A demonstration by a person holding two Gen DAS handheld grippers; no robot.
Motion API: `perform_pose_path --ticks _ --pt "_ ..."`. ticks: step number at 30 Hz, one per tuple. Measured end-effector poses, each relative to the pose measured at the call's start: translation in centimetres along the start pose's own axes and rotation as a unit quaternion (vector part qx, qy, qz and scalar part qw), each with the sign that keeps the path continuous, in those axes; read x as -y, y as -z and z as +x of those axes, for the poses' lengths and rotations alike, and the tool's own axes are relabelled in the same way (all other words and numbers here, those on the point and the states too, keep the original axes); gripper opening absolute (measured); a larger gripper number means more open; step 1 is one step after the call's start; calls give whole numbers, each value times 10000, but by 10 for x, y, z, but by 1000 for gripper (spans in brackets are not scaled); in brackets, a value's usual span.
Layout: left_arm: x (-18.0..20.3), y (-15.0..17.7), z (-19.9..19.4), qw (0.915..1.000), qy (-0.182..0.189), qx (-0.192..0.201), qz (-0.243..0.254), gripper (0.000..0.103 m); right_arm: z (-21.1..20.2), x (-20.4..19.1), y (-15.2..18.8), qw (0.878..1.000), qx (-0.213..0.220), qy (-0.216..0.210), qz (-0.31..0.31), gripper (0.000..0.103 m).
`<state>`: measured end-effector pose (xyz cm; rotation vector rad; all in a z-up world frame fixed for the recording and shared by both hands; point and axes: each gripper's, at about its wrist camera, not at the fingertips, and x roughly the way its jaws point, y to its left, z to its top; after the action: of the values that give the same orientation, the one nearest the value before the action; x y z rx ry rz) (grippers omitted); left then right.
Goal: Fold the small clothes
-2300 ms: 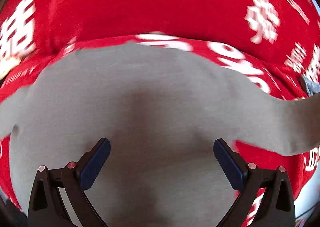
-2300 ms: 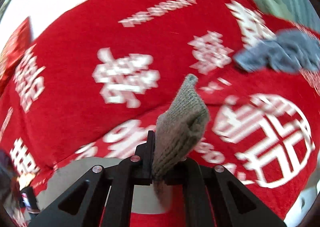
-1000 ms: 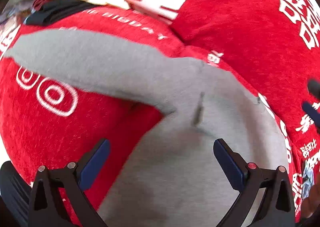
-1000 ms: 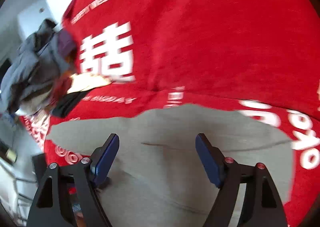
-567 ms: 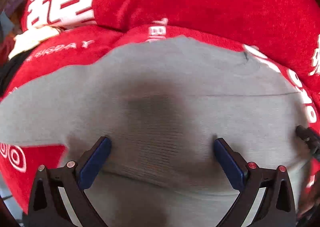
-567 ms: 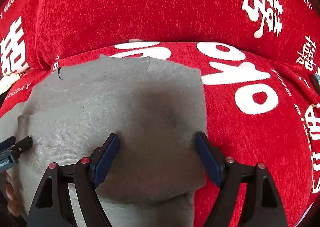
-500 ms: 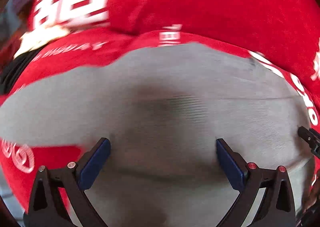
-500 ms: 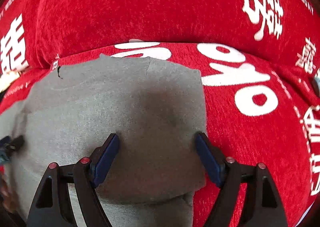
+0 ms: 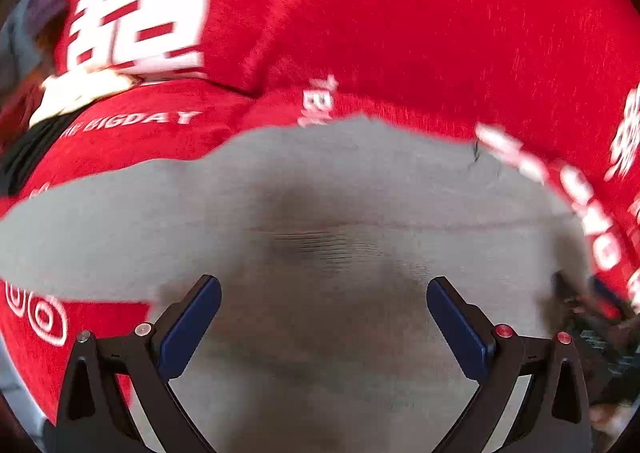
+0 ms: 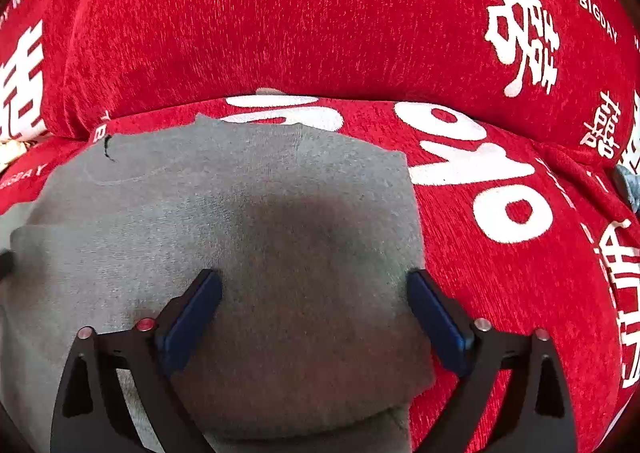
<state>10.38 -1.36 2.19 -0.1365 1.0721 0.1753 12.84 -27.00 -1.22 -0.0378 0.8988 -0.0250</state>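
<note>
A grey knit garment [image 9: 340,193] lies flat on red fabric with white lettering; it also shows in the right wrist view [image 10: 248,205], its right edge folded straight. My left gripper [image 9: 323,317] is open and empty, low over the garment's middle. My right gripper [image 10: 314,313] is open and empty, low over the garment's right part, its right finger near the folded edge. One sleeve reaches left in the left wrist view [image 9: 80,225].
The red cover [image 10: 320,13] rises into a cushion fold behind the garment. A dark and cream pile of clothes [image 9: 52,101] lies at the far left. The other gripper [image 9: 588,317] shows at the right edge of the left wrist view.
The right gripper let go of the grey garment and opened. Both grippers swung over the flat garment; in the last half second the left view drifted slightly, the right hardly moved.
</note>
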Motion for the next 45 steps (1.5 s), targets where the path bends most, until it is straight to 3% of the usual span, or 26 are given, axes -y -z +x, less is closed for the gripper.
perform_pose_path --ticks 1,3,5,7,9,12,15,17,19,20,23,25,27,29,31,32,33,34,37,40,42,45 --pt "3 -2 21 9984 -494 -269 99 103 3 1 -1 10000 -48 48 33 103" --pt "-17 -8 26 9985 -248 -233 -430 103 7 8 -3 9996 -133 -75 230 103" --pt "-35 -12 21 9953 -405 -423 -768 103 8 11 -3 9994 -142 -106 283 103" --pt "-45 -11 3 9938 -557 -243 -936 103 5 8 -4 9995 -154 -17 257 103" --pt "-41 -9 -12 9951 -514 -48 -847 103 -5 6 -4 9993 -168 53 339 103" --pt "-20 2 -32 9984 -188 109 -527 103 -29 -4 0 9993 137 -64 342 103" --pt "7 11 -29 9999 -12 132 -68 103 -48 -28 5 9993 352 -85 -91 103" --pt "18 16 -20 9999 -16 -8 117 103 -45 -47 10 9981 217 -68 -581 103" --pt "18 22 2 9993 -176 -252 233 103 -24 -56 19 9956 -344 -61 -871 102" --pt "14 25 -2 9997 -94 -81 214 103 -27 -49 20 9976 -228 -213 -616 102" --pt "1 29 -17 9996 -216 -84 131 103 -43 -29 18 9985 -226 -481 -132 102" --pt "-6 30 -29 9999 -98 79 -5 103 -56 -25 11 9991 93 -399 -135 102" --pt "-5 21 -29 9999 -37 93 -69 103 -53 -26 -3 9992 118 -335 -205 102" --pt "5 14 -21 10000 27 -39 -57 103 -34 -31 -20 9983 -180 -490 -270 102" --pt "14 6 1 9993 108 -359 34 103 4 -32 -33 9951 -807 -539 -189 103" --pt "18 4 16 9982 -54 -583 116 103 22 -30 -37 9938 -1026 -415 -134 103" --pt "19 1 19 9986 -112 -493 167 103 23 -30 -41 9957 -834 -371 -169 103" --pt "20 -6 19 9988 -169 -407 192 103 28 -32 -48 9955 -866 -285 -251 103" --pt "10 -17 18 9980 -90 -625 -30 103 28 -31 -57 9928 -1174 -225 -71 103" --pt "-1 -11 -5 9995 20 -281 -165 103 -7 -35 -42 9941 -884 -633 51 103" --pt "0 3 -12 9993 210 -310 -28 103 -31 -45 -16 9949 -751 -676 -70 103" --pt "4 33 -14 9990 72 -261 348 103 -47 -57 17 9951 -713 -653 -194 103"
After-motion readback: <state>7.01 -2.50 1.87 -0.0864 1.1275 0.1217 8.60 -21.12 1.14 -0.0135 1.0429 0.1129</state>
